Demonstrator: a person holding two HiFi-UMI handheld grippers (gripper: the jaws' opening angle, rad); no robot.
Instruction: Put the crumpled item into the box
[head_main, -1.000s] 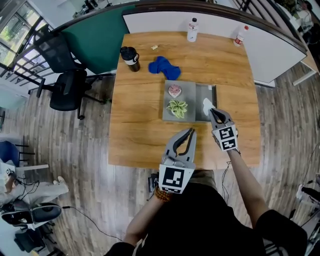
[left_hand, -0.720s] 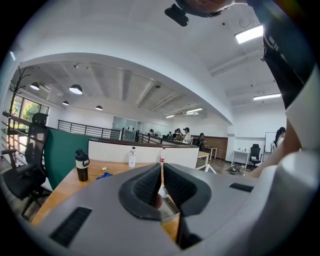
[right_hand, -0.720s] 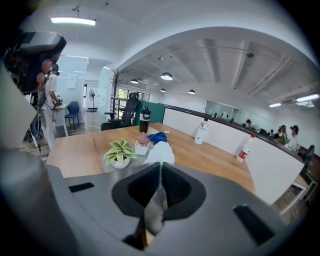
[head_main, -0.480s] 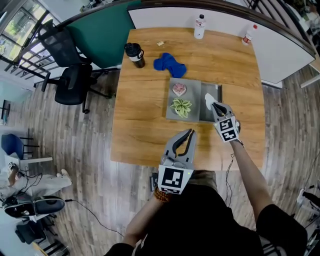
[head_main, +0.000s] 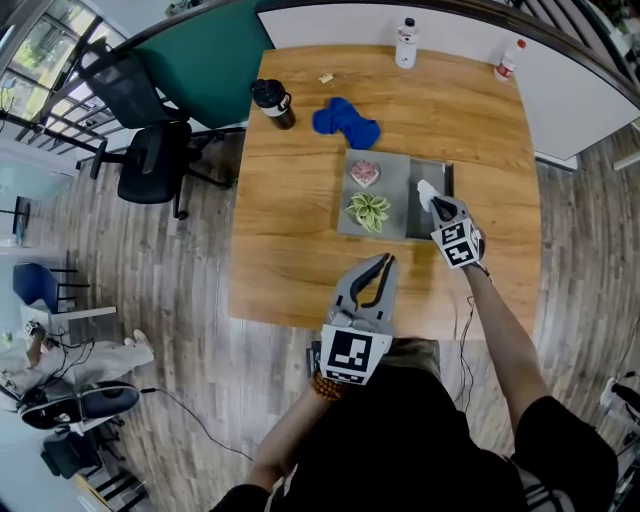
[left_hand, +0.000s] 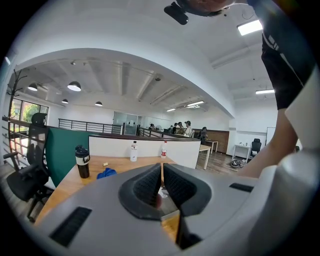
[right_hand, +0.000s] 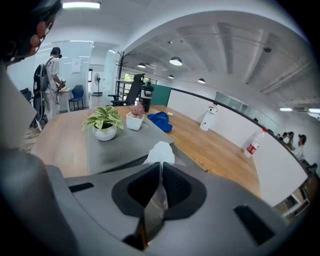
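While my right gripper (head_main: 436, 207) clamped the white crumpled tissue (right_hand: 160, 151) above what seemed the open compartment of the flat grey box (head_main: 448, 178), my left gripper (head_main: 384, 264) hovered, jaws together, empty.

Smooth wood-grain worktop (head_main: 295, 255), matt grey box (head_main: 395, 185), thin crumpled white paper (head_main: 425, 190), soft blue cloth (head_main: 345, 117), clear plastic bottle (head_main: 406, 42)

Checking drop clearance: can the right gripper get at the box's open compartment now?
Probably yes. The right gripper, shut on the crumpled item, hangs right at the box's open compartment; nothing lies between, and the green plant and the pink plant stand aside on its grey top.
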